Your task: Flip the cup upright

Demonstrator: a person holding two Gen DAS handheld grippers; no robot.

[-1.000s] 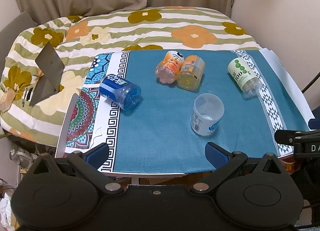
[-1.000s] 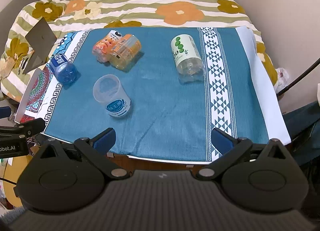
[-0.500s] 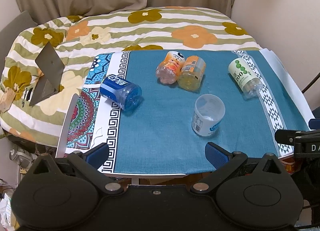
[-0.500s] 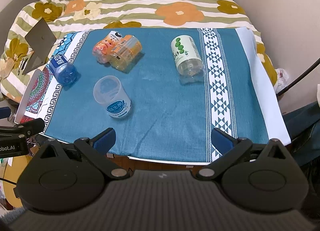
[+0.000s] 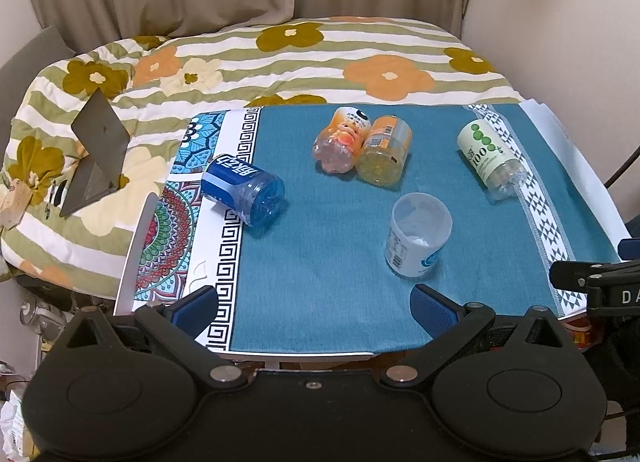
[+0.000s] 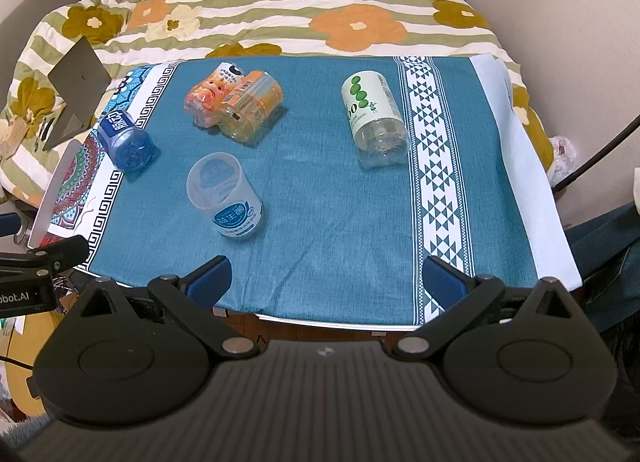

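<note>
A translucent white cup (image 5: 416, 236) with a blue label stands upright on the blue tablecloth (image 5: 328, 262), mouth up; it also shows in the right wrist view (image 6: 226, 196). My left gripper (image 5: 314, 312) is open and empty at the table's near edge, short of the cup. My right gripper (image 6: 328, 280) is open and empty at the near edge, to the right of the cup. Four bottles lie on their sides: blue (image 5: 244, 190), pink (image 5: 340, 140), orange (image 5: 384, 150), and green-and-white (image 5: 490, 160).
The table stands against a bed with a flowered quilt (image 5: 280, 58). A grey folded stand (image 5: 96, 154) sits on the quilt at left. A patterned mat (image 5: 168, 230) edges the table's left side. A wall is at right.
Nothing has visibly moved apart from a very slight shift of both views; both grippers stay open and the cup stays upright.
</note>
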